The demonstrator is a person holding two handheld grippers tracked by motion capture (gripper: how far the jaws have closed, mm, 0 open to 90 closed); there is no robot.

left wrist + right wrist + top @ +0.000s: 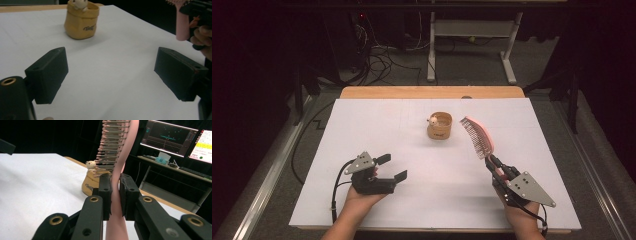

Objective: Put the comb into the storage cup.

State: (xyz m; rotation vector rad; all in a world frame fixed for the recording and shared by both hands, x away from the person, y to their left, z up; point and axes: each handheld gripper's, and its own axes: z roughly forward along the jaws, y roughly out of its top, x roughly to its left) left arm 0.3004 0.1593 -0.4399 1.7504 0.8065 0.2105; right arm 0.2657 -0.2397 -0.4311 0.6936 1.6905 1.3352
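A: Where's the pink hairbrush (478,136) sitting relative to the yellow pot (439,125)?

B: In the high view it is off the table, held up just to the right of the pot and a little nearer the person. Its bristled head points toward the far edge of the white table (377,125), with the bristles facing the pot.

A: What has hold of it?

B: The right gripper (495,165). In the right gripper view its two jaws are pressed together on the brush handle (115,195), one black pad on each side of the pink stem, with the bristle rows rising above them. The pot shows behind the jaws there, with a small bear figure (91,165) at its rim.

A: And the other claw?

B: The left gripper (393,167) sits nearer the person than the pot and well to its left, held in a hand above the table. Its jaws are spread wide with nothing between them; in the left gripper view only bare white table lies in the gap.

A: Is the pot touched by anything?

B: No. It stands upright on the table by itself, apart from both grippers. From the left gripper view it sits beyond the open jaws, toward the left one, and the brush handle hangs at the upper right edge in the other hand
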